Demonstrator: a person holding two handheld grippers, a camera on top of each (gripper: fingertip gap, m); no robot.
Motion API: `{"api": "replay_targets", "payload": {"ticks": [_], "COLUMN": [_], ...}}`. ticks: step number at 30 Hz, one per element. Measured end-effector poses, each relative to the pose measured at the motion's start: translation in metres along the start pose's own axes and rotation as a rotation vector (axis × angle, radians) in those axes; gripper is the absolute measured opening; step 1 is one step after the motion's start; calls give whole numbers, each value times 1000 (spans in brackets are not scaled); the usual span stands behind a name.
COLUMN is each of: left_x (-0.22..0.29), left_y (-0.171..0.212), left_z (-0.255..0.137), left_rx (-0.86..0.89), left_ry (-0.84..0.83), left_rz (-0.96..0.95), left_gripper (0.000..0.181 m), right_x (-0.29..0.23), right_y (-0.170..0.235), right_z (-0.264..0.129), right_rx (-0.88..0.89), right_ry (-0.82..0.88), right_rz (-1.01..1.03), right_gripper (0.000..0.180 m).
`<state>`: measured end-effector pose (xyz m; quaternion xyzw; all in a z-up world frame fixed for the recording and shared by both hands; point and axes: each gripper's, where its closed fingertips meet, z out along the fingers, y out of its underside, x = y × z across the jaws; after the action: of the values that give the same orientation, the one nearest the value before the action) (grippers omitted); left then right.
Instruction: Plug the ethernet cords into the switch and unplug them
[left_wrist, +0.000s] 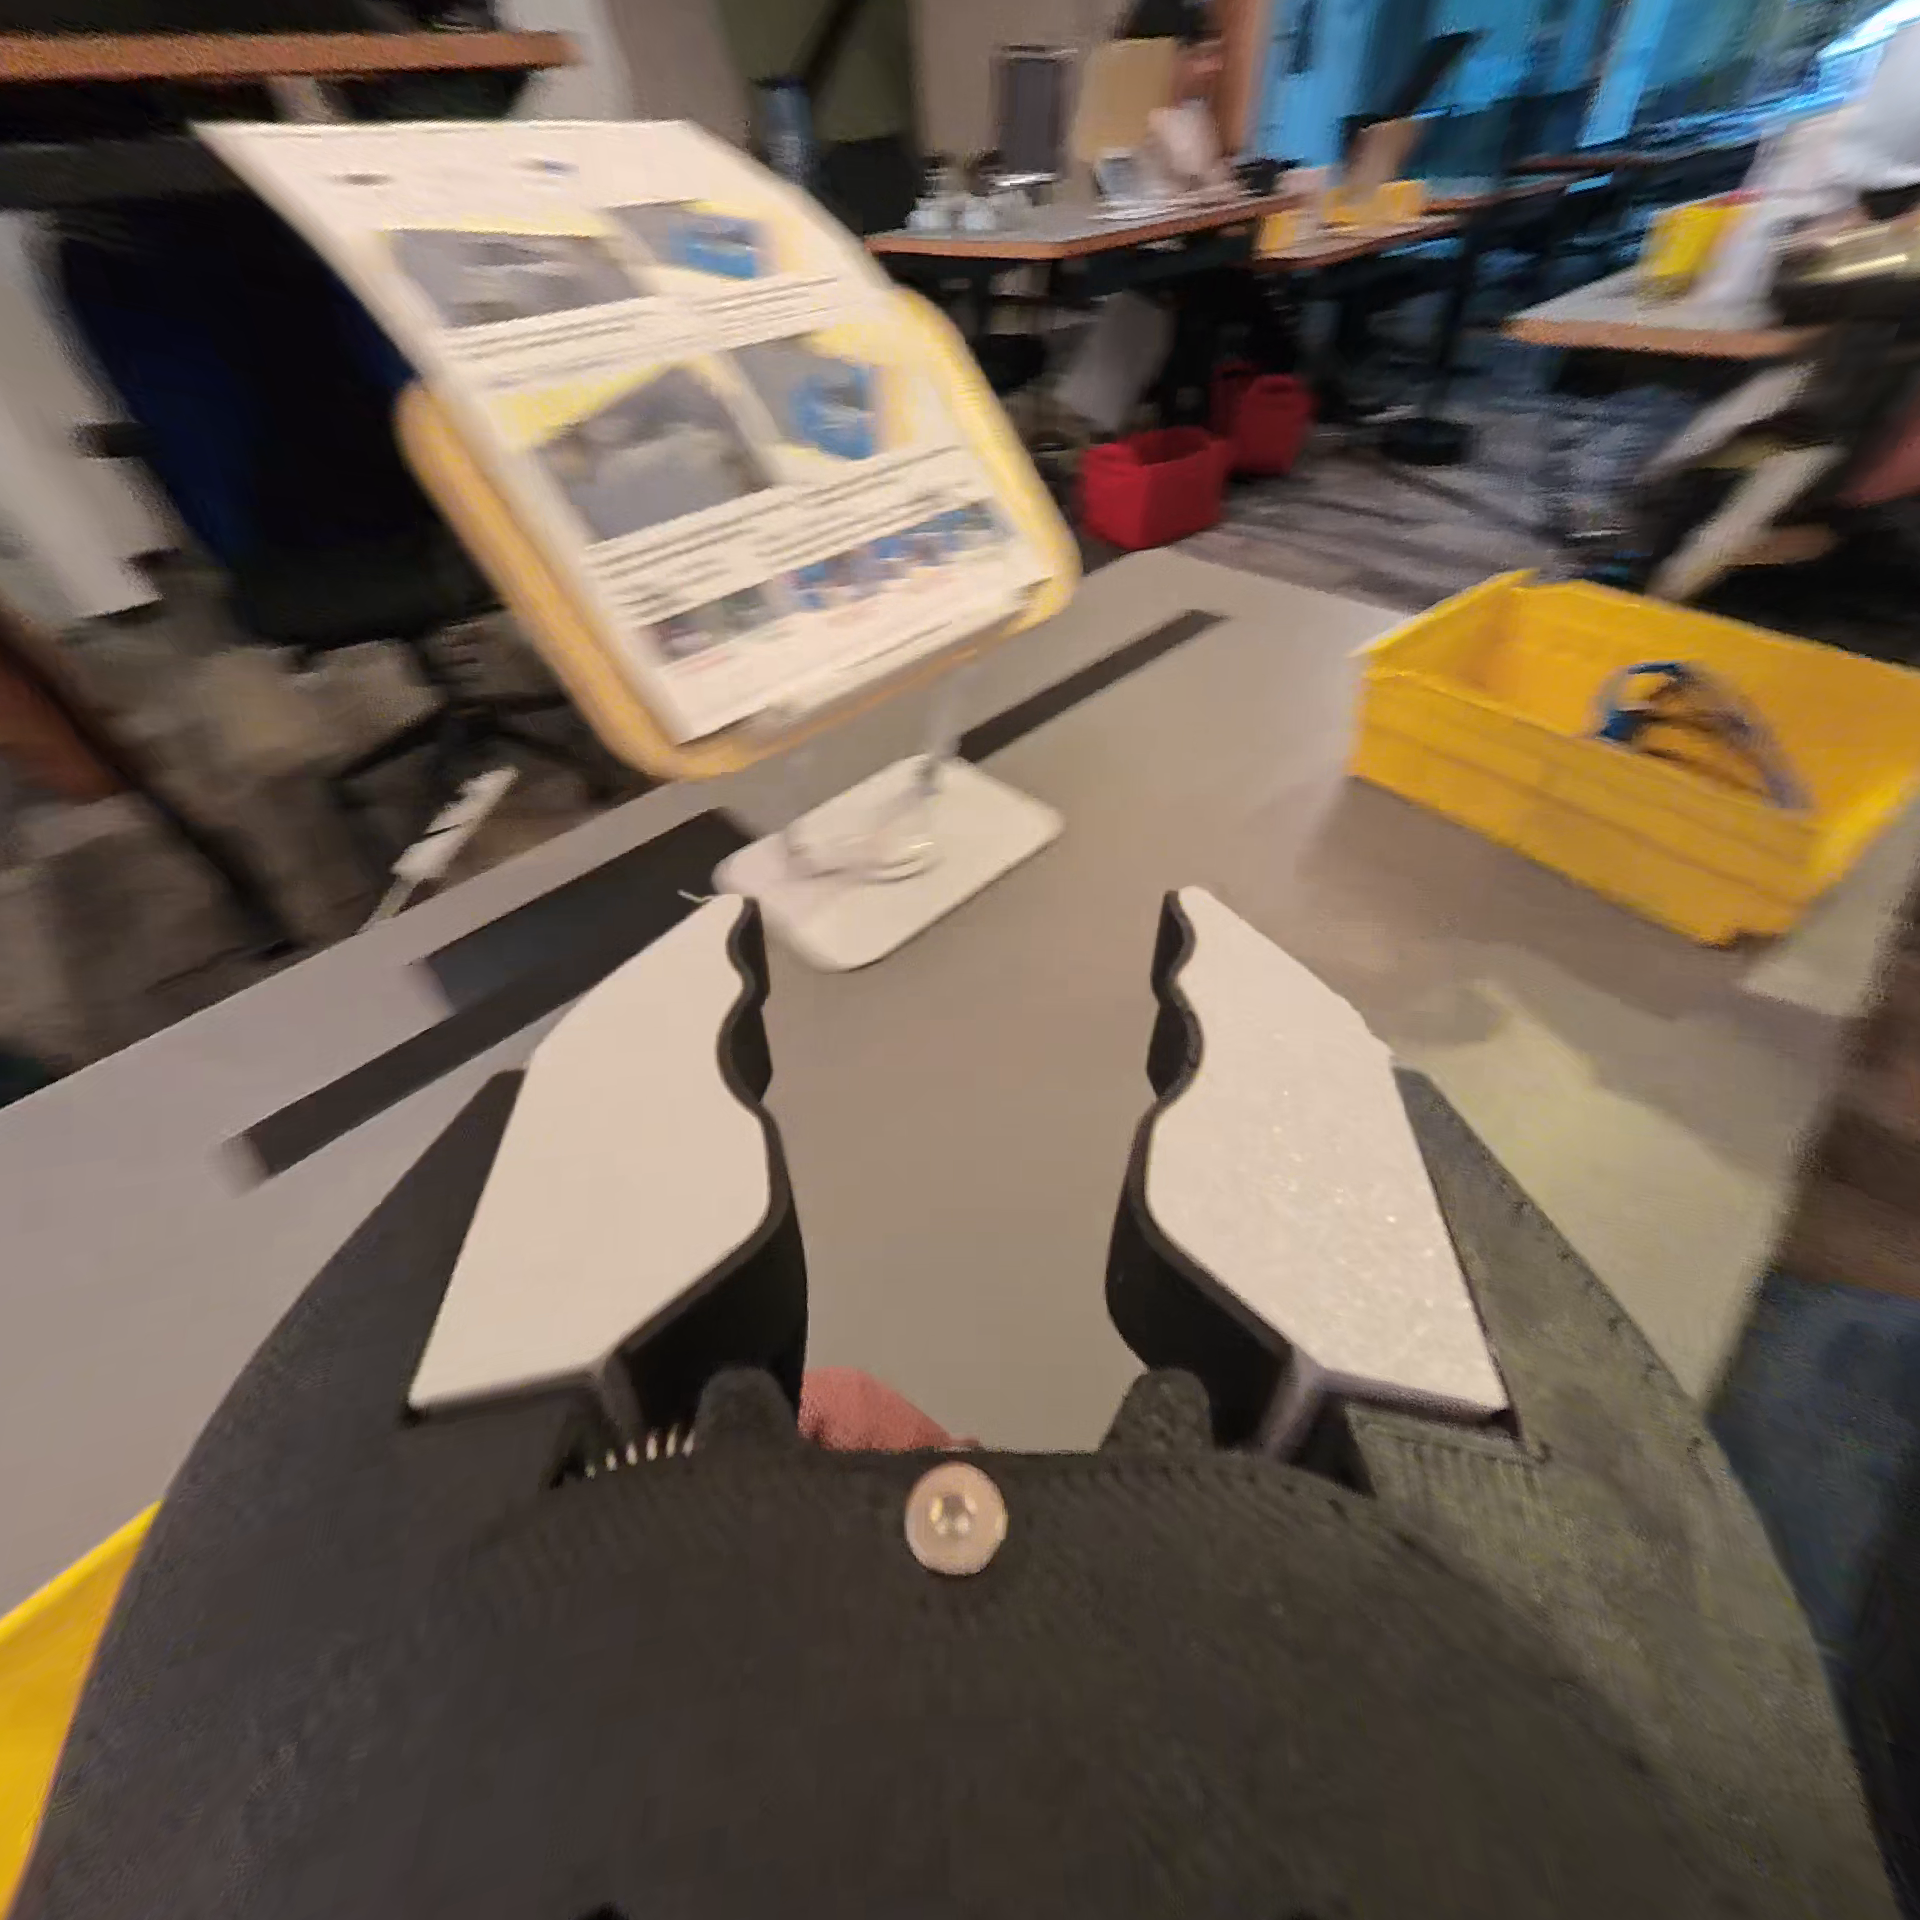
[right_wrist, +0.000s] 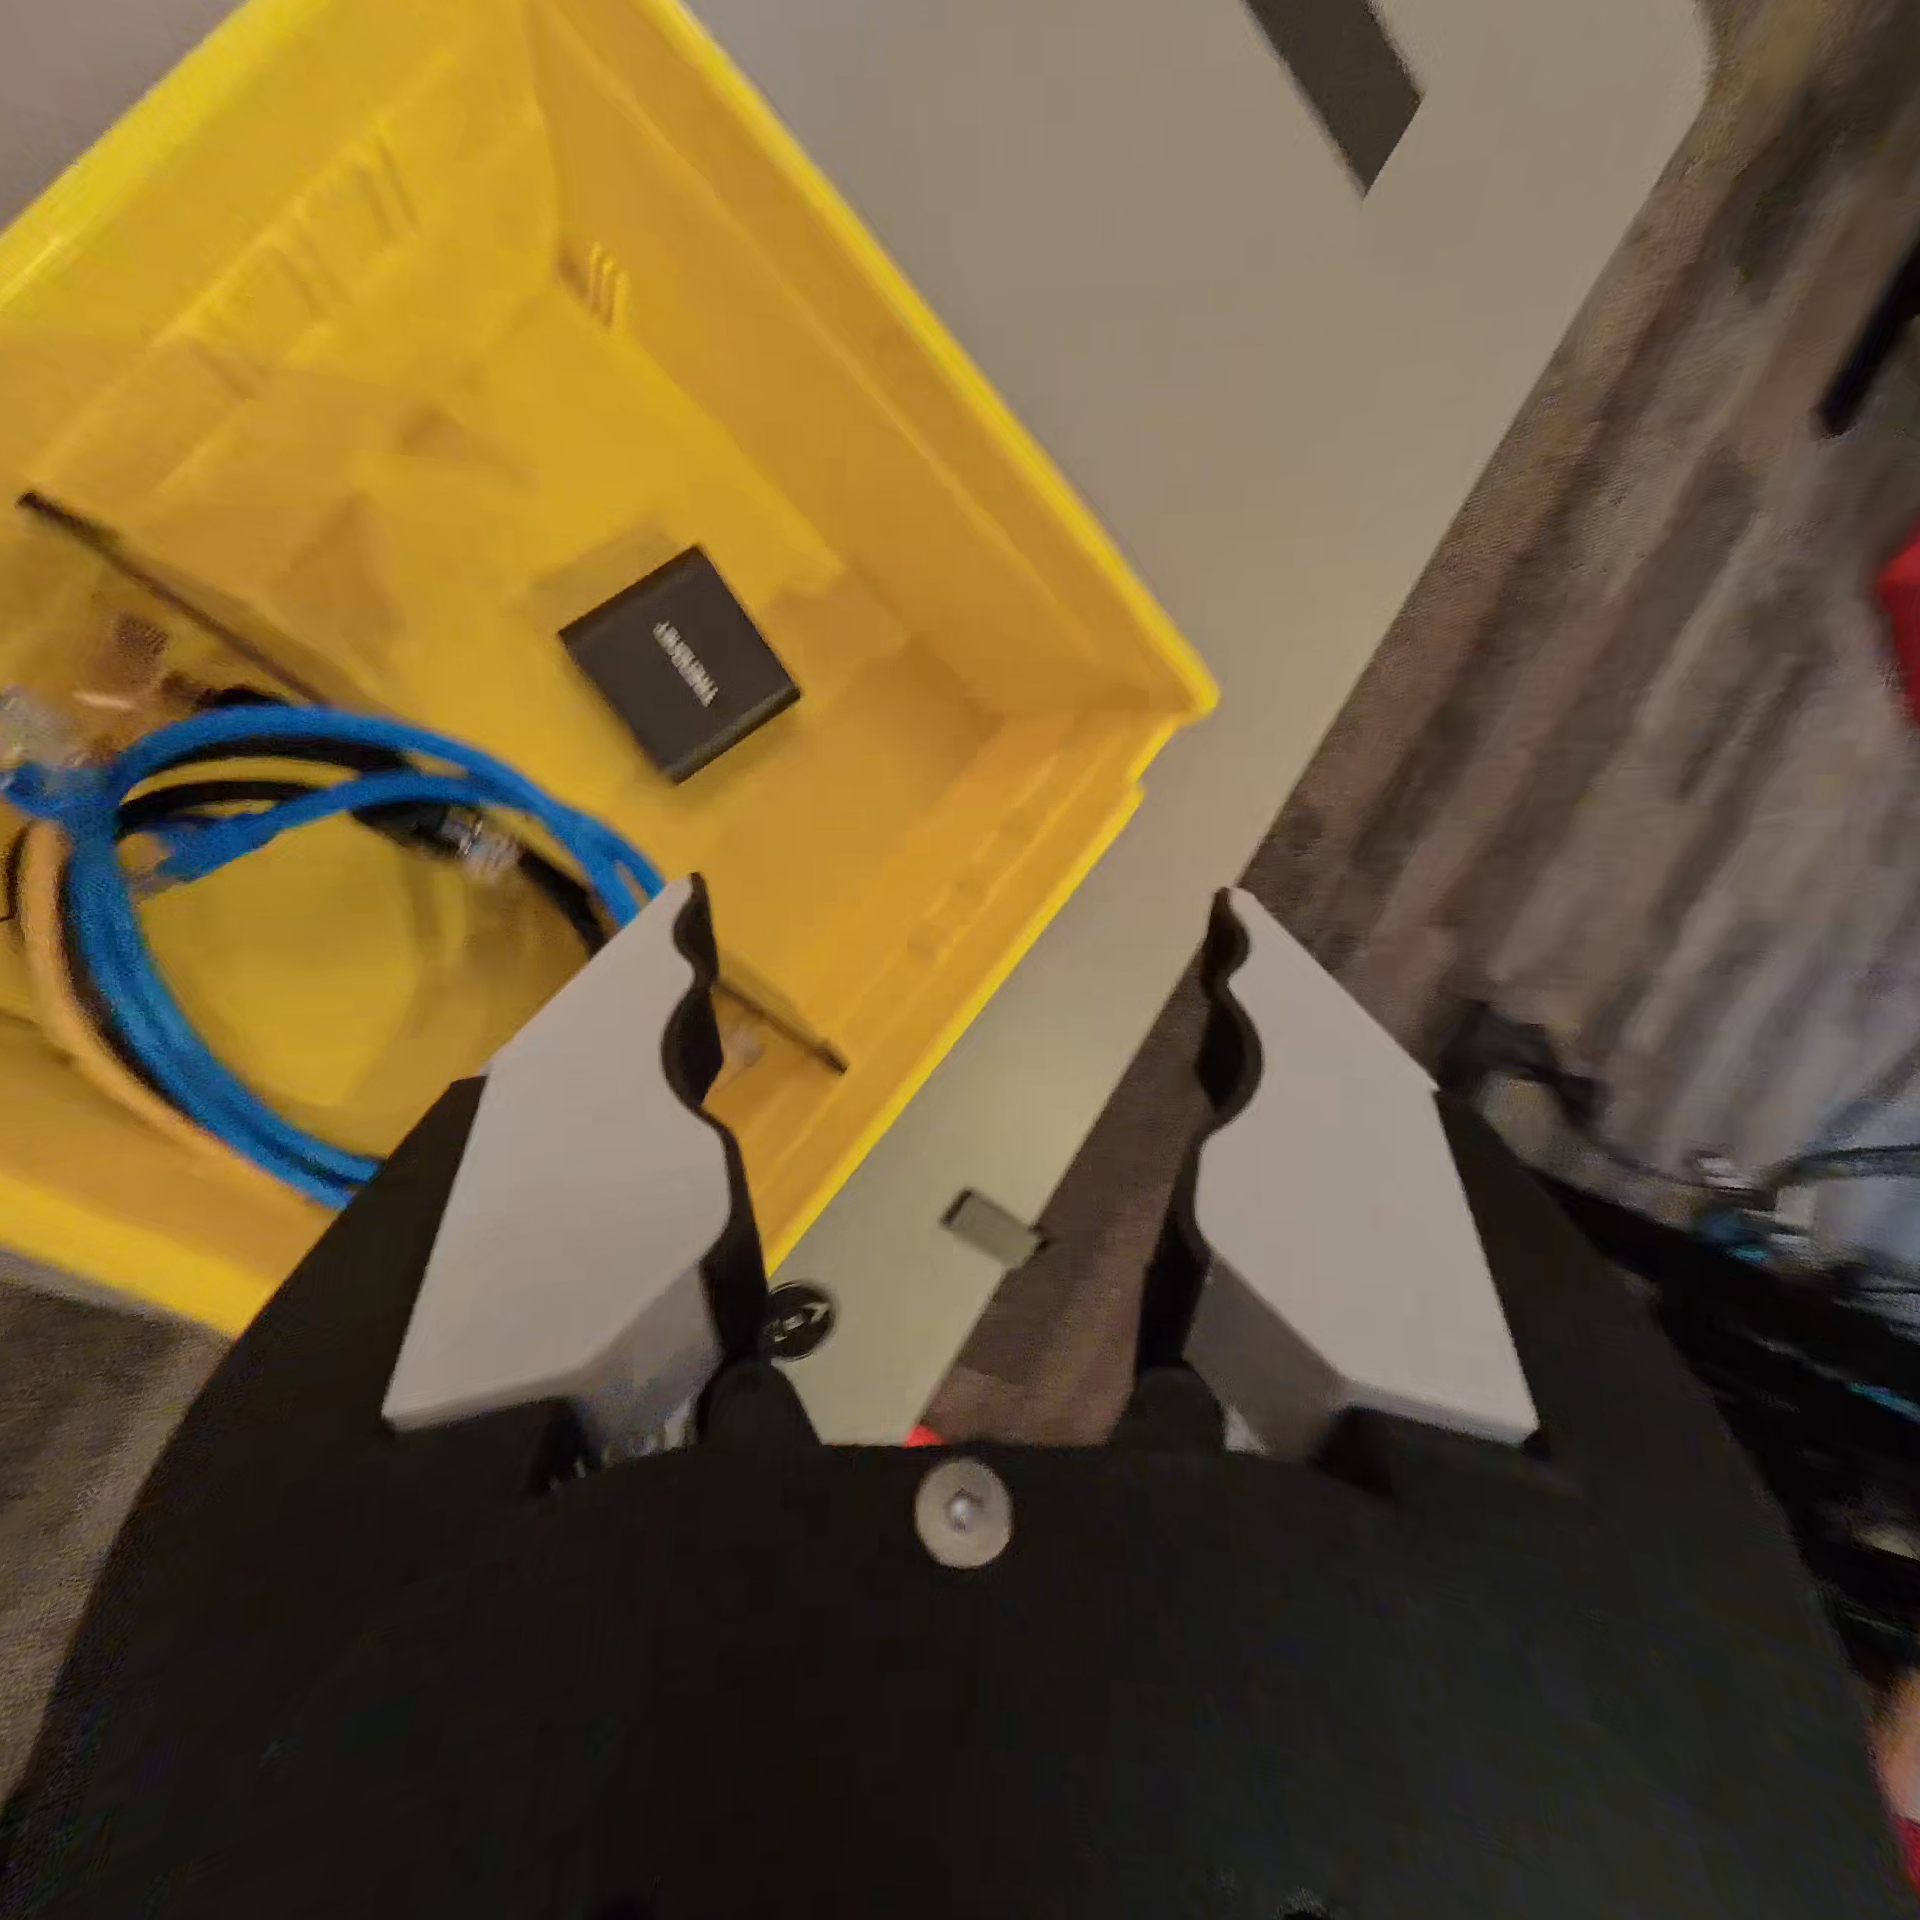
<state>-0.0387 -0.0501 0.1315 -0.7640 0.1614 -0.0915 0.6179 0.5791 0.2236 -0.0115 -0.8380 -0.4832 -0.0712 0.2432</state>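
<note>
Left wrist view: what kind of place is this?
Probably a shared workshop or lab: rows of wood-edged work tables, red storage bins on the floor, and a printed instruction sheet on a stand.

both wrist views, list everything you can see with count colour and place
bin: 1, yellow, on the table; far right in the left wrist view
ethernet cords: coiled bundle, blue, black and tan, count unclear, in the bin's left part
switch: 1, small black box, on the bin floor, apart from the cords
table: 1, grey with black strips
sheet stand: 1, yellow-edged board on a white base, far side of table
red baskets: 2, on the floor beyond
left gripper: 1, black with grey fingers, open, empty, over the table
right gripper: 1, same kind, open, empty, over the bin's near corner
</note>
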Motion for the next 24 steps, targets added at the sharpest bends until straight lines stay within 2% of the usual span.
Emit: {"api": "replay_targets", "payload": {"ticks": [1,2,4,7,9,11,13,15,18,23,24], "left_x": [-27,-52,-95,-139,-148,-159,-165,-167,-159,-148,-150], "left_y": [9,22,58,123,170,206,244,279,312,307,307], "left_z": [-19,-39,-81,-138,-167,-187,-199,-201,-190,-167,-166], "left_rx": [-22,-55,-158,-345,-470,-514,-603,-697,-744,-677,-679], "left_ry": [-99,-188,-348,-534,-571,-623,-642,-620,-535,-414,-439], "left_rz": [2,-11,-33,-70,-154,-213,-273,-312,-384,-373,-379], "left_gripper": [73,75,82,96,105,107,108,102,54,18,17], "right_x": [-2,-5,-16,-45,-60,-75,-78,-78,-76,-93,-98], "right_y": [16,32,59,77,79,77,74,72,69,38,29], "right_z": [1,3,10,24,35,43,52,60,70,77,78], "right_rx": [8,8,12,67,126,155,175,167,143,181,189], "right_ry": [-38,-69,-152,-321,-415,-505,-487,-455,-371,-357,-359], "right_rz": [50,93,166,233,279,323,342,367,376,433,443], "right_gripper": [98,100,97,92,90,81,81,72,62,53,53]}}
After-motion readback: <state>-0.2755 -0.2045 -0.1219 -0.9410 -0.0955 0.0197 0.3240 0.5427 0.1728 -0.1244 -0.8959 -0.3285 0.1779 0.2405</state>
